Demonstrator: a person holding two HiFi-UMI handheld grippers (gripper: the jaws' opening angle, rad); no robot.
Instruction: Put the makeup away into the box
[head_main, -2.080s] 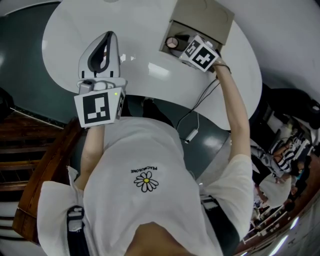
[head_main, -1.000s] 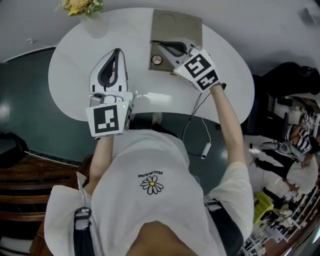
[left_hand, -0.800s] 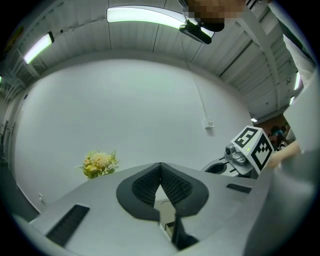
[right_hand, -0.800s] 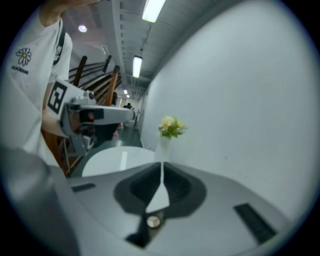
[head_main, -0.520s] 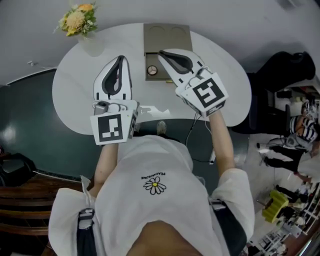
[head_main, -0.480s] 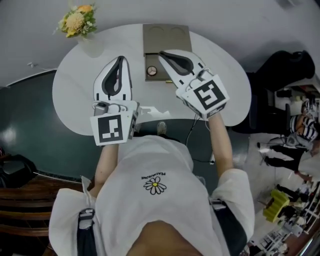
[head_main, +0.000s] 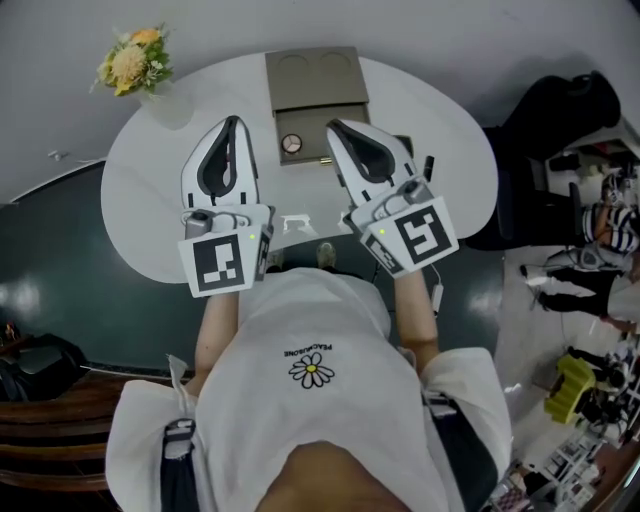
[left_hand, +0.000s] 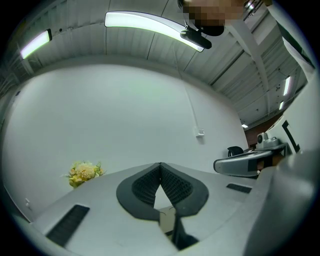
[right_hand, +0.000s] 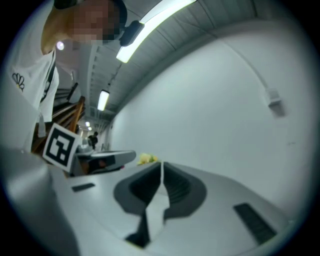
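tiny round item in the box, beyond recognition

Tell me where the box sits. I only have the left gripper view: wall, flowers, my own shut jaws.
Observer: In the head view the box is on the white table, just beyond the tips of the left gripper and the right gripper, between the two.
Operator: Open or closed?
Observer: Open. The compartment on the person's side is exposed, and a small round item lies in it.
Operator: Right jaws carrying anything?
Observer: No. The right gripper view shows its jaws together with nothing between them.
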